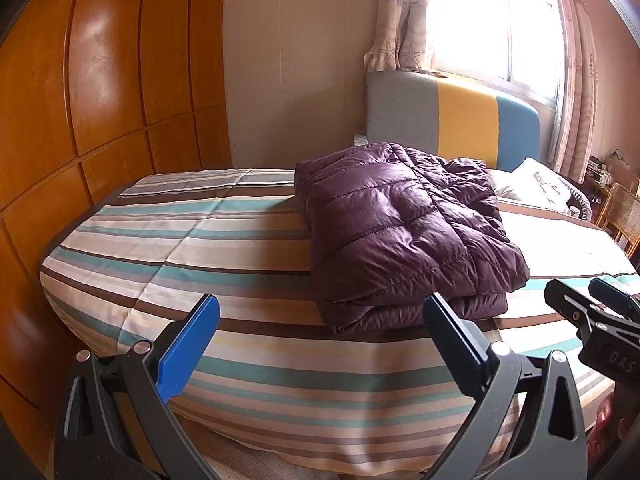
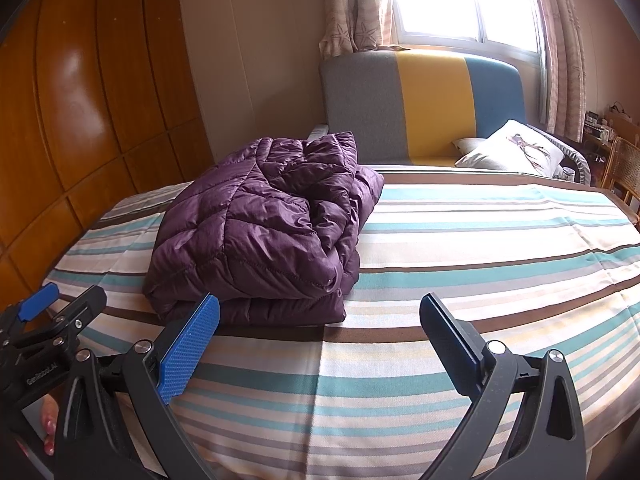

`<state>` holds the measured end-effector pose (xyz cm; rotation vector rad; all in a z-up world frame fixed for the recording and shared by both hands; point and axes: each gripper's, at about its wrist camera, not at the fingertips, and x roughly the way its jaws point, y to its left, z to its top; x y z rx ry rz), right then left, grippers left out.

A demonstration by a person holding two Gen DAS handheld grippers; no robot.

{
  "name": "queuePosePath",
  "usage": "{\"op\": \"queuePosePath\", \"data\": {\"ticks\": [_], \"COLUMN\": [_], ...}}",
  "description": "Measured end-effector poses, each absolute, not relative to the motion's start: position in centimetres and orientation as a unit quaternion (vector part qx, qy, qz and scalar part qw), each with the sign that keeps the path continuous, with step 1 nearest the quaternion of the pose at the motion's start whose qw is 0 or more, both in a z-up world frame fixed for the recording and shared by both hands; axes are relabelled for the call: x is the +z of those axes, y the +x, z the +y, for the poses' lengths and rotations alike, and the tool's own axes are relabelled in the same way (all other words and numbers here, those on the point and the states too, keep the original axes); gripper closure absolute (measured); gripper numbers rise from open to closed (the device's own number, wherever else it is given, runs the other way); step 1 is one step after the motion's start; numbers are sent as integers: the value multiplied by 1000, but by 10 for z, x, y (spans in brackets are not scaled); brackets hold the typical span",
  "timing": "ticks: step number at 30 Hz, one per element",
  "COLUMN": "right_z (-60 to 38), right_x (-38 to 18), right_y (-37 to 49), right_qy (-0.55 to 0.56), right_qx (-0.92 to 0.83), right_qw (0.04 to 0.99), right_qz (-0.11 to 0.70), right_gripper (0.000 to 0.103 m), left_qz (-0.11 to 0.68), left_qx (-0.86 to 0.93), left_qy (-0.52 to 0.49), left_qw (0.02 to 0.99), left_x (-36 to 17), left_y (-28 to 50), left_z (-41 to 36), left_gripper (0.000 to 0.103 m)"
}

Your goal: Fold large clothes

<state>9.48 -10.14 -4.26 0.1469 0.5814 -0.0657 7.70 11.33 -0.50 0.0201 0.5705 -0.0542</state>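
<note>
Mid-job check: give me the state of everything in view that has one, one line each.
Purple down jacket: folded into a compact stack, lying on the bed, not gripped.
Left gripper: open, holding nothing, short of the jacket.
Right gripper: open, holding nothing.
Striped bedspread: spread flat.
Pillow: propped against the headboard.
Curtains: drawn aside.
</note>
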Motion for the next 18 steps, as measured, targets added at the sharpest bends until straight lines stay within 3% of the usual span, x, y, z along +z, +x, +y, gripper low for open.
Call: {"op": "queuePosePath", "data": {"ticks": [18], "right_z": [-111], "right_x": [-52], "right_y": [100], "right_qy": [82], "right_qx": [-42], "right_qw": [949], "right_qz": [302], "right_gripper": [3], "left_qz": [316], "left_qx": [-11], "left_qy": [-1], "left_qw": [949], "left_x": [-17], "left_y": [90], "left_z": [118], "left_gripper": [2]}}
